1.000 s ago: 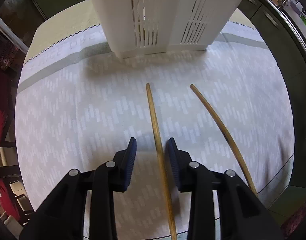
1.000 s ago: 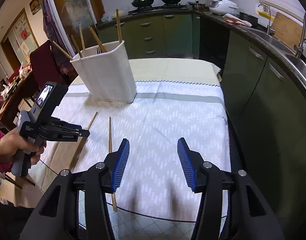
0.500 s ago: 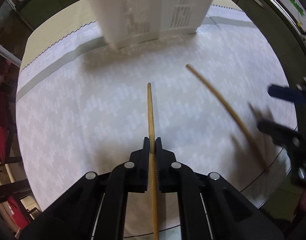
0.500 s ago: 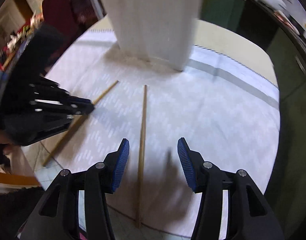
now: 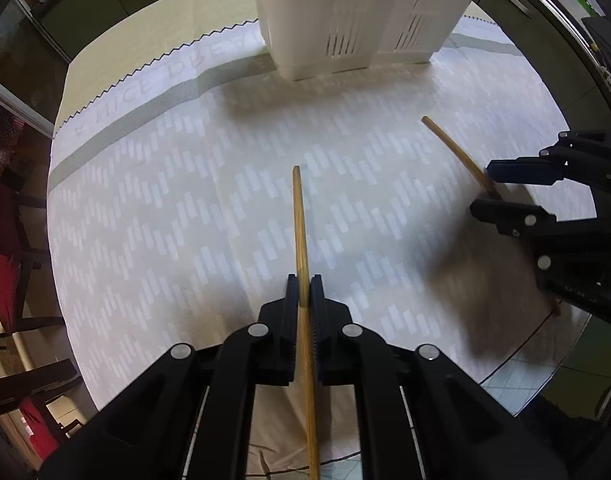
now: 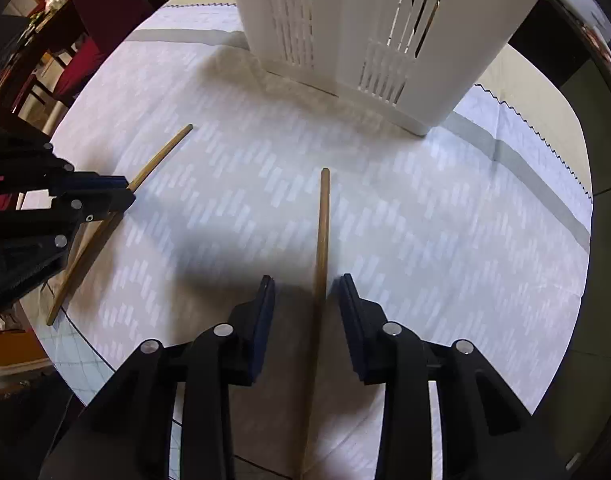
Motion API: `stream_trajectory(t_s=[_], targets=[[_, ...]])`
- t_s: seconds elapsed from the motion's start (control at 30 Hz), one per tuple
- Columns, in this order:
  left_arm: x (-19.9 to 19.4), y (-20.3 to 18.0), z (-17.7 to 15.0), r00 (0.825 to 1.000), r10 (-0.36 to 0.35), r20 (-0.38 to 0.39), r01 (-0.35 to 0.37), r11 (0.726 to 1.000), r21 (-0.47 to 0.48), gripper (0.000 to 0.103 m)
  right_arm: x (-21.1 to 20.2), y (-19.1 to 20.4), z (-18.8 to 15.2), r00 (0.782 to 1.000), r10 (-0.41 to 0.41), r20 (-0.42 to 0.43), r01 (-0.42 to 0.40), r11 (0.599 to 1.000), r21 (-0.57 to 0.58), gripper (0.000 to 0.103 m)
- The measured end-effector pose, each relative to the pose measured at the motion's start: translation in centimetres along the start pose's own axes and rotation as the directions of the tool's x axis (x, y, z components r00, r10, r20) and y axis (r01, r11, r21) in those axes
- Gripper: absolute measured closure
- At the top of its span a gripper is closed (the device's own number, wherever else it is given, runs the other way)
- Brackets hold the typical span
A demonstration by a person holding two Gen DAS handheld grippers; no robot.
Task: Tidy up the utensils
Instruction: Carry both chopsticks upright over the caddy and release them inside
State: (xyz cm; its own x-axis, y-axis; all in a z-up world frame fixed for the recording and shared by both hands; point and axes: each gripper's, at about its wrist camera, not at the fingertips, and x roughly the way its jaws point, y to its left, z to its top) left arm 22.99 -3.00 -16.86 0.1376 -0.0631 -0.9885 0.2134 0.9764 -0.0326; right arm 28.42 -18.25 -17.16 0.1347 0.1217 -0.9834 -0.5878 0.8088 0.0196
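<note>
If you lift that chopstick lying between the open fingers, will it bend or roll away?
The chopstick looks like stiff wood, so it probably won't bend. It is thin and round, so it may roll on the tablecloth or swivel in the right hand-held gripper.

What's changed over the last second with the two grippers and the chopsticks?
The left gripper closed on its chopstick. The right gripper swung down to straddle the second chopstick, jaws open. The white holder stayed put.

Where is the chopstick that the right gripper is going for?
In the right wrist view, that chopstick lies on the tablecloth between the open right gripper fingers, pointing toward the white holder.
</note>
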Motion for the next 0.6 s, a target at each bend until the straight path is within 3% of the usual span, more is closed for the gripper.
stream_trajectory(t_s=[0.07, 0.13, 0.27, 0.47, 0.6], targets=[[-0.2, 0.8, 0.7, 1.0, -0.003, -0.004, 0.003, 1.0, -0.003, 0.097, 0.0, 0.2, 0.2, 1.0, -0.008, -0.002, 0.008, 1.0, -0.003, 0.079], [-0.3, 1.0, 1.7, 1.0, -0.005, -0.006, 0.005, 1.0, -0.005, 0.097, -0.1, 0.8, 0.1, 1.0, -0.006, -0.006, 0.006, 1.0, -0.021, 0.097], [0.4, 1.6, 3.6, 1.0, -0.01, -0.002, 0.01, 1.0, -0.013, 0.097, -0.2, 0.9, 0.4, 1.0, -0.007, -0.006, 0.007, 1.0, -0.013, 0.097], [0.0, 1.3, 4.3, 1.0, -0.01, 0.021, 0.011, 1.0, -0.014, 0.097, -3.3, 0.3, -0.5, 0.993, 0.013, 0.115, -0.015, 1.0, 0.013, 0.097], [-2.1, 1.0, 3.7, 0.997, -0.035, 0.074, 0.036, 0.999, -0.019, 0.097, -7.1, -0.4, -2.5, 0.974, 0.038, 0.224, -0.047, 0.998, 0.035, 0.097]])
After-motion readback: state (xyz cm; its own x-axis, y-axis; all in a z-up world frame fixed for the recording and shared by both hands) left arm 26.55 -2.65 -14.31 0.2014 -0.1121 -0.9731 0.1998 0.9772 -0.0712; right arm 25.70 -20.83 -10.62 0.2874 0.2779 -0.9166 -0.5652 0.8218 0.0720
